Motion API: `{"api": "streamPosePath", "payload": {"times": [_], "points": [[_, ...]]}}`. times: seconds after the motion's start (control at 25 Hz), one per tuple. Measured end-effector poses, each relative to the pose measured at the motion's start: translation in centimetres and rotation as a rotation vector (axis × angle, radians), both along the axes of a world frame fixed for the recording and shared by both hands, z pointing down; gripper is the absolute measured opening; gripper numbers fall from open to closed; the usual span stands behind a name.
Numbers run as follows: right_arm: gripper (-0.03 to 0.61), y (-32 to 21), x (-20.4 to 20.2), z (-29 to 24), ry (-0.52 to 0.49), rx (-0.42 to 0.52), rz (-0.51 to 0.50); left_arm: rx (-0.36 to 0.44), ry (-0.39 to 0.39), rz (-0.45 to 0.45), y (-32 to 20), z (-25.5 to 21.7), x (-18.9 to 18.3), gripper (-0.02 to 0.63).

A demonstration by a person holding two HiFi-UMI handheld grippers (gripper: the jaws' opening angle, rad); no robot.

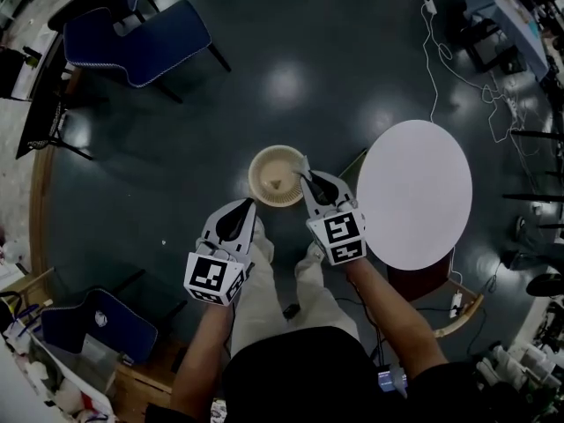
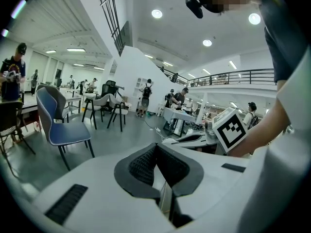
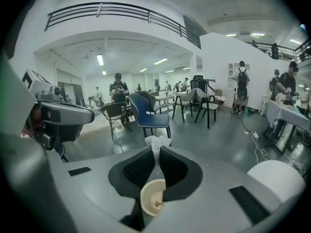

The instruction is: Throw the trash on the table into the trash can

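A beige round trash can (image 1: 277,176) stands on the dark floor, left of the white round table (image 1: 414,192). My right gripper (image 1: 305,171) is shut on a crumpled white tissue (image 1: 302,161) and hovers at the can's right rim. In the right gripper view the tissue (image 3: 158,142) sticks up between the closed pads, and the can (image 3: 153,197) shows below through the gap. A small scrap lies inside the can. My left gripper (image 1: 250,204) is shut and empty, just below the can's left side; its pads (image 2: 143,166) meet with nothing between them.
A blue chair (image 1: 141,42) stands at the back left, another blue chair (image 1: 97,324) at the near left. Cables (image 1: 436,51) trail over the floor behind the table. The person's legs are directly below the can. Other people and chairs stand far off in the hall.
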State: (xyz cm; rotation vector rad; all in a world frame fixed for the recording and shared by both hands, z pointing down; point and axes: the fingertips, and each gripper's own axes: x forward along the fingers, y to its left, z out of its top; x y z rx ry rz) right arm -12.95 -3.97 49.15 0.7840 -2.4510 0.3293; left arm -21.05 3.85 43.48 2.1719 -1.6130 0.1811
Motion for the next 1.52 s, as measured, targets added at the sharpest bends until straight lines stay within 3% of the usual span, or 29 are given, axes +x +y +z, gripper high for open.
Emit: {"api": "streamPosePath", "payload": {"times": [0.32, 0.88, 1.52], "points": [[0.046, -1.1, -1.5, 5.4, 0.039, -0.057, 0.004, -0.031, 0.025, -0.025, -1.7, 3.8, -1.5, 0.015], [0.046, -3.3, -3.3, 15.5, 0.106, -0.138, 0.019, -0.113, 0.016, 0.029, -4.6, 12.8, -4.2, 0.015], [0.046, -3.0, -4.0, 28.8, 0.198, -0.242, 0.018, -0.187, 0.043, 0.027, -5.9, 24.2, -4.5, 0.015]]}}
